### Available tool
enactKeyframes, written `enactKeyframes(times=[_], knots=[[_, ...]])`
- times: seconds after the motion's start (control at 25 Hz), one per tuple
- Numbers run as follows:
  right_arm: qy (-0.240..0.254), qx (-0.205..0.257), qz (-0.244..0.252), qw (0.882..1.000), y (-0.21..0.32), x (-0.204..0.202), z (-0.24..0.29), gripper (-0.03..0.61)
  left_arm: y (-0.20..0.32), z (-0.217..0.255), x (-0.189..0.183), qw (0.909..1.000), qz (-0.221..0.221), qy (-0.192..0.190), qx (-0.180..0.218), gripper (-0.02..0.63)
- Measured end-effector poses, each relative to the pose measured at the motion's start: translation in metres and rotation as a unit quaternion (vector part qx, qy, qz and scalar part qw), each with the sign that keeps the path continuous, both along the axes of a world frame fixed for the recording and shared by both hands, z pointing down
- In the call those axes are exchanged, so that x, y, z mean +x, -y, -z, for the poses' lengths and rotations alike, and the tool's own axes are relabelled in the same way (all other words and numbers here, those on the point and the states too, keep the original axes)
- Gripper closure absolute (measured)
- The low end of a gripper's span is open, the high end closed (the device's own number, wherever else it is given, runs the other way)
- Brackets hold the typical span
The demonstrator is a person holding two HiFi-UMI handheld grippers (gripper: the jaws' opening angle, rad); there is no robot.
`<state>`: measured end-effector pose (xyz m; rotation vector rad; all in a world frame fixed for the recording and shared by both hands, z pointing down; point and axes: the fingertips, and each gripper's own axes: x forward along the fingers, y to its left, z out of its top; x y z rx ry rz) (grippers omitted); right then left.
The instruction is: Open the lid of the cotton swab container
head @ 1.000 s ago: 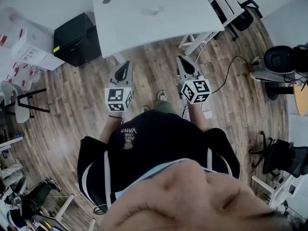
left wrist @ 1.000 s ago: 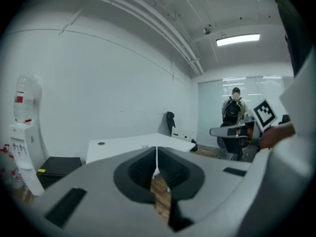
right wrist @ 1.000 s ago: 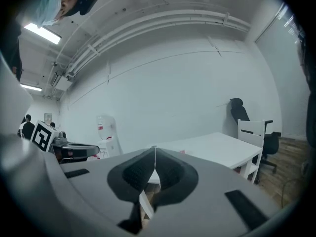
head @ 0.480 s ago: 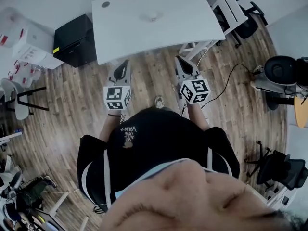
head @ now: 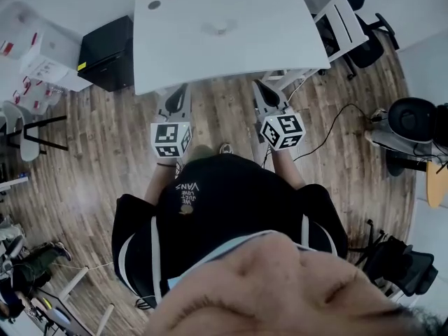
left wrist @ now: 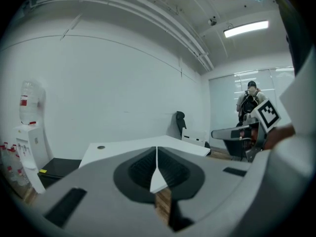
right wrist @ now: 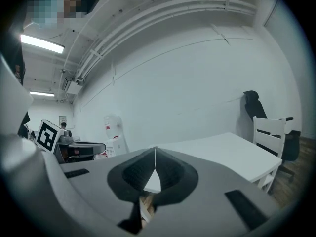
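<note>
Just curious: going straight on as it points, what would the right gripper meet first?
Probably the white table: its near edge lies just ahead of the right gripper; depth is unclear.

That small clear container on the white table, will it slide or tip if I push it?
Probably light: the container looks small and see-through. It would likely slide rather than tip, since it seems to sit low on the smooth table. With nothing beside it to stop it, a push may send it skidding.
</note>
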<state>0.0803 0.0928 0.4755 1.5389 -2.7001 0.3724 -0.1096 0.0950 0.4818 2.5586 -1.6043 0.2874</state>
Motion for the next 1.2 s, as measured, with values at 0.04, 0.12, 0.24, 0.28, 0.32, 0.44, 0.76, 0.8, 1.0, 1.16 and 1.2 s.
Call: enactKeyframes(times=[0.04, 0.12, 0.24, 0.28, 0.32, 0.44, 0.76, 0.8, 1.0, 1.16, 1.2], knots=[[0.001, -0.001, 0.003, 1.000, 0.003, 0.001, -0.001, 0.565, 0.001, -0.002, 0.001, 1.0000, 0.003, 0.002, -0.002, 0.594], [0.002, -0.003, 0.007, 1.000, 0.008, 0.003, -0.003, 0.565, 0.003, -0.006, 0.002, 0.9999, 0.007, 0.004, -0.006, 0.594], [0.005, -0.006, 0.013, 1.000, 0.018, 0.005, -0.006, 0.565, 0.009, -0.010, 0.002, 0.9998, 0.016, 0.005, -0.012, 0.594], [0.006, -0.007, 0.015, 1.000, 0.021, 0.004, -0.006, 0.565, 0.012, -0.011, 0.002, 0.9997, 0.019, 0.004, -0.013, 0.594], [0.006, -0.008, 0.016, 1.000, 0.026, 0.004, -0.007, 0.565, 0.015, -0.011, 0.001, 0.9997, 0.020, 0.003, -0.014, 0.594], [0.005, -0.009, 0.020, 1.000, 0.039, -0.001, -0.007, 0.565, 0.027, -0.011, -0.002, 0.9996, 0.022, 0.002, -0.015, 0.594], [-0.002, -0.013, 0.006, 1.000, 0.081, -0.003, -0.007, 0.565, 0.078, -0.013, 0.000, 0.9998, -0.002, 0.005, -0.021, 0.594], [-0.003, -0.014, 0.004, 1.000, 0.088, -0.003, -0.006, 0.565, 0.086, -0.013, 0.001, 0.9997, -0.005, 0.005, -0.021, 0.594], [-0.004, -0.015, -0.008, 1.000, 0.119, -0.007, -0.005, 0.565, 0.123, -0.013, 0.002, 0.9994, -0.025, 0.005, -0.022, 0.594], [-0.005, -0.015, -0.018, 1.000, 0.144, -0.014, -0.002, 0.565, 0.153, -0.011, 0.001, 0.9989, -0.041, 0.004, -0.021, 0.594], [-0.005, -0.015, -0.021, 1.000, 0.150, -0.015, -0.001, 0.565, 0.160, -0.010, 0.000, 0.9988, -0.045, 0.004, -0.020, 0.592]])
